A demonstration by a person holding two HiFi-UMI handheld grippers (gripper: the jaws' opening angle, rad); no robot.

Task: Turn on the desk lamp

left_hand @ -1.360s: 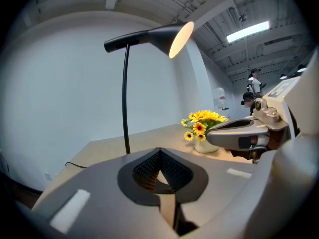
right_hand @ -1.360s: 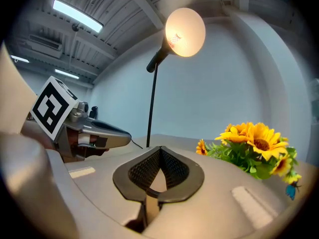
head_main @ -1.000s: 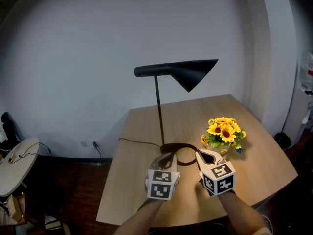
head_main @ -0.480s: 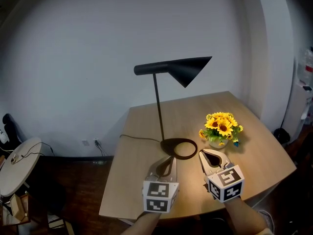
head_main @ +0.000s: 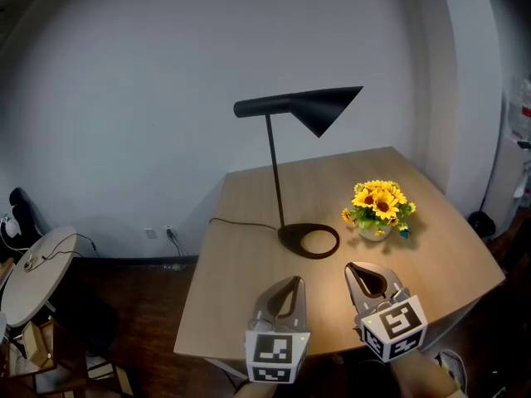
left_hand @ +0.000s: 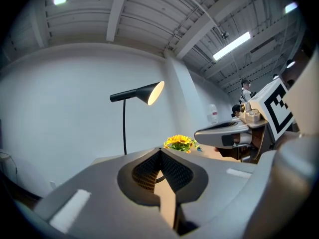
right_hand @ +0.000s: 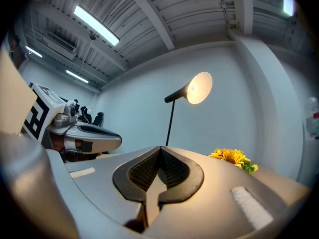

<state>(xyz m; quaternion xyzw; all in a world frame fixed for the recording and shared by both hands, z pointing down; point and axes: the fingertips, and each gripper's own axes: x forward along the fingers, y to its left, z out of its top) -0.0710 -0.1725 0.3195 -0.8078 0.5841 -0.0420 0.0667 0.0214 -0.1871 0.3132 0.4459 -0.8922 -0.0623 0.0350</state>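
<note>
Evidently the switching step is done: seen from the left gripper view, the inside of the cone shade (left_hand: 155, 91) glows warm. I'd judge that nothing is left but to keep clear of the lamp.

The left gripper (head_main: 291, 283) hangs over the near edge of the pale wood-grain desk (head_main: 241, 288), clenched with its tips meeting on nothing and only a teardrop gap behind them. Beyond it, near the desk's middle, stands the desk lamp (head_main: 275, 177) — matte black, with a thin straight stem, a flat ring base (head_main: 289, 237) and a slim cord (head_main: 241, 223) trailing off to the left. To its right sits a small bunch of yellow sunflowers (head_main: 379, 206). Nearer than these, the right gripper (head_main: 358, 269) is likewise closed and empty — smooth grey shell, ribbed dark pads.
</note>
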